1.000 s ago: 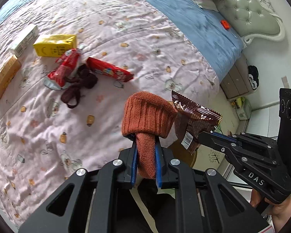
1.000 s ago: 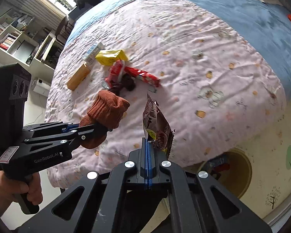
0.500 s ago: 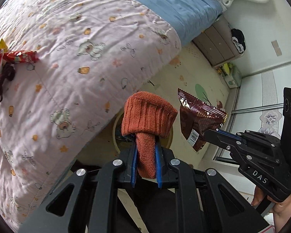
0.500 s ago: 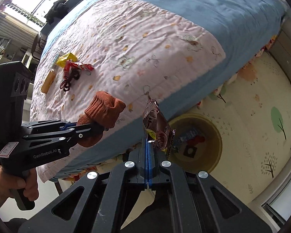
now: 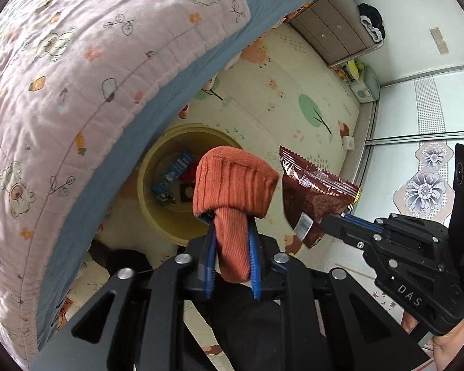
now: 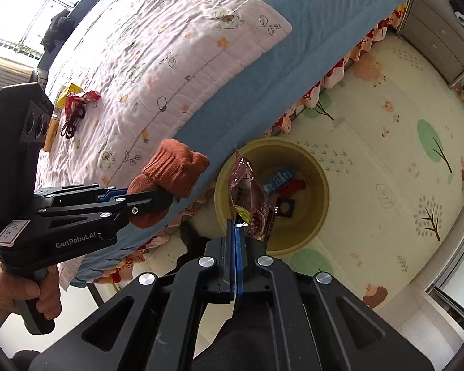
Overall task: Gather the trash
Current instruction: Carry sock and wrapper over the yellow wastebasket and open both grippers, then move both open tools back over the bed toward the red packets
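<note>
The crinkly brown foil snack wrapper, clenched in my right claw, needs centring over the round yellow bin at twelve o'clock before I release, left claw gripping the rust-orange knitted sock.

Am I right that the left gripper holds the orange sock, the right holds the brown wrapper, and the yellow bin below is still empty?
Not quite: the yellow bin is not empty. The right wrist view shows a blue packet and other trash inside. The left gripper does hold the orange sock, the right gripper the brown wrapper.

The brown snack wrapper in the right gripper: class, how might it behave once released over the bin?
The brown snack wrapper looks thin and crinkled, so probably light and apt to flutter. Pinched by one end in the right gripper, it keeps its shape, suggesting slightly stiff foil.
</note>
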The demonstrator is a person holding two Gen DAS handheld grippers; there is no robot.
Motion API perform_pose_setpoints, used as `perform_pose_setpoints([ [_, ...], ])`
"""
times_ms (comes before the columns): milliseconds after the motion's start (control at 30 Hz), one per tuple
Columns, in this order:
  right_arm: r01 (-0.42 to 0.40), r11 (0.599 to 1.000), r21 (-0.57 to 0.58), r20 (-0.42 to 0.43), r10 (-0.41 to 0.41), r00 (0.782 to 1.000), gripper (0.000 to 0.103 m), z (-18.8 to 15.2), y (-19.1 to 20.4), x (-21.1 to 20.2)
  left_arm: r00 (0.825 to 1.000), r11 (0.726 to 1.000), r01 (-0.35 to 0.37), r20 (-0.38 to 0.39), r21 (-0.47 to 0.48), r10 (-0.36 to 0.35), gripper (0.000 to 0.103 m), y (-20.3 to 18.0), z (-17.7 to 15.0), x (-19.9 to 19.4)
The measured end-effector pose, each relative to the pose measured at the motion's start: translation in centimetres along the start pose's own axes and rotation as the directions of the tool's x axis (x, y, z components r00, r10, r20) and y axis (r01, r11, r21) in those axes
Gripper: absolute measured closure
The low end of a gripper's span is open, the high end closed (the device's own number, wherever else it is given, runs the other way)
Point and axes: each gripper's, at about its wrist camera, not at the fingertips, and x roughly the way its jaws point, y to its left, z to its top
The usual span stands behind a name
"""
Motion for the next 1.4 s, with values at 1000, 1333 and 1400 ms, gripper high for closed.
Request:
perform_pose_setpoints([
  [1000,-0.033,0.994,-0.108,0.024,0.036,0.999,0.068,2.6,6.4,-0.9,0.981,0.987,-0.086,0.16,-0.137,0.108,0.026,5.6,-1.8,-8.3],
  [1333,-0.086,0.952,-0.293,0.033,0.1,0.994,0.068,5.7,19.2,0.5,0.944,0.948,-0.105,0.27,-0.301,0.19,0.026,16.0,-5.6,-17.0],
  [1400,-0.095,0.938,-0.333,0.033,0.112,0.993,0.068,6.3,22.1,1.1,0.934,0.937,-0.116,0.284,-0.33,0.215,0.026,18.4,-6.3,-18.5],
])
